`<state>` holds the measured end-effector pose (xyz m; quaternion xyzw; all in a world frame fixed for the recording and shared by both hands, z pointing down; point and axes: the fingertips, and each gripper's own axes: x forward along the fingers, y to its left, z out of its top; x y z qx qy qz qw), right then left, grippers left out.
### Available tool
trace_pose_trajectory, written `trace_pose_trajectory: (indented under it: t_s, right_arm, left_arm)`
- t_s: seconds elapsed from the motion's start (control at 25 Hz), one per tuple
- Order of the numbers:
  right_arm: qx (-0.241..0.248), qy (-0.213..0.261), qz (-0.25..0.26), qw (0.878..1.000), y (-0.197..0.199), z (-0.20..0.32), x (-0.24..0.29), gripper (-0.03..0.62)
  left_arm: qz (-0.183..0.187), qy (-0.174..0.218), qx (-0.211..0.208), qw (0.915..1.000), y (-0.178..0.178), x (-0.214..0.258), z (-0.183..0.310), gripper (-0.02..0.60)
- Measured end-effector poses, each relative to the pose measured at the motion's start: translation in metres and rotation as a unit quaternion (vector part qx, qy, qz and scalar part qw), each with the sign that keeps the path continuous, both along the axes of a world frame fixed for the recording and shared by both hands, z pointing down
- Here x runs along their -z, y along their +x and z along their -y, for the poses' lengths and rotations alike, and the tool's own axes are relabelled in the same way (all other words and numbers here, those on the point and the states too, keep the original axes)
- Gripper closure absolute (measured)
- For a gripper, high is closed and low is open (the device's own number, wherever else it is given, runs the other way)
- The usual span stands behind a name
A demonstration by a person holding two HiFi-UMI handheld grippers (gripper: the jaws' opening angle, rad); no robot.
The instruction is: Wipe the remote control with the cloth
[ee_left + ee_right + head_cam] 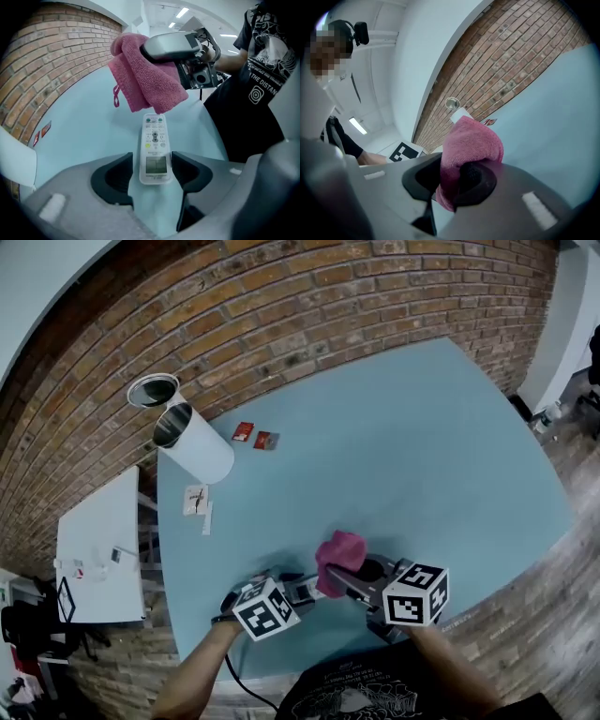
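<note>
Ok so the left gripper (152, 171) is spread wide and its jaws straddle the display end of the white remote control (154, 145). The pads sit just beside its edges and aren't squeezing it as far as I can see. The remote lies flat and face up on the light blue table (89, 126), lower middle of the left gripper view. The right gripper (452, 180) is clamped on a folded pink cloth (471, 140), which hangs over the button end in the upper middle of that same view and looks clear of the remote. IMO the trick here is to pinch the remote's sides first, or at least bracket it, so it doesn't skate across the smooth top when the cloth drags over it. Then lay the loose fold flat on the buttons, not the hard jaw tips, and stroke lengthwise toward the display. Go light, buttons probably snag the pile.
</note>
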<state>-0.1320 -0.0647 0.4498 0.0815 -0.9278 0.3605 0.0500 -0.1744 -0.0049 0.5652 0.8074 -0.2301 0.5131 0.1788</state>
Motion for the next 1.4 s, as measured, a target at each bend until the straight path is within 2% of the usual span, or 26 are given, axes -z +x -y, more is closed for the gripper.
trace_pose_trajectory:
  t_s: [0.16,0.32,0.6,0.72,0.92,1.4]
  right_arm:
    - [0.038,-0.007,-0.015,0.999,-0.032,-0.017,-0.006,0.528]
    - [0.077,-0.008,-0.046,0.996,-0.065,-0.035,-0.017,0.528]
    - [0.113,-0.008,-0.098,0.989,-0.091,-0.054,-0.043,0.528]
    - [0.114,-0.008,-0.107,0.988,-0.092,-0.056,-0.051,0.528]
    - [0.099,-0.023,-0.115,0.988,-0.08,-0.044,-0.056,0.528]
    - [0.086,-0.017,-0.115,0.989,-0.056,-0.032,-0.055,0.528]
  left_arm:
    - [0.011,-0.005,0.006,0.9999,-0.019,-0.006,-0.017,0.31]
    - [0.014,0.005,0.012,0.9998,-0.024,-0.011,-0.019,0.31]
    - [0.025,-0.003,-0.013,0.9996,-0.02,-0.013,-0.017,0.313]
    - [0.035,-0.036,-0.02,0.9985,-0.02,-0.018,-0.021,0.341]
    - [0.055,-0.069,-0.034,0.9955,-0.021,-0.019,-0.022,0.333]
    - [0.06,-0.073,-0.031,0.995,-0.021,-0.019,-0.022,0.337]
